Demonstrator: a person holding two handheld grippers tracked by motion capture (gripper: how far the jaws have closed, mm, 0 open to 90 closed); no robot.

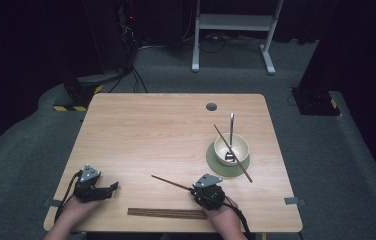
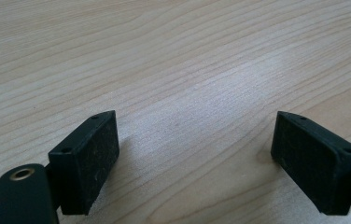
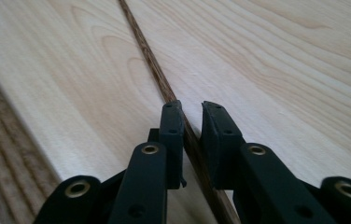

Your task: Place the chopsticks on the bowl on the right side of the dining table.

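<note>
Right claw (image 3: 191,114): chopstick (image 3: 148,56) between jaws, pads barely slack. Firm up grip mid-shaft, keep stick level toward bowl (image 1: 231,148). Left claw (image 2: 194,149): open, empty, resting on tabletop (image 1: 151,130).

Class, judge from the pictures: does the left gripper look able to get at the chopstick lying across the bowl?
Probably not without a long reach: the left gripper sits far from the chopstick on the bowl, with the right gripper between.

A bowl (image 1: 231,148) is sitting on a plate (image 1: 216,165) at the table's (image 1: 151,125) right side, a spoon (image 1: 231,131) and one chopstick (image 1: 238,162) resting in it. A second chopstick (image 1: 171,183) is lying nearer the front, left of the plate. A mat (image 1: 166,213) is lying along the front edge.
</note>
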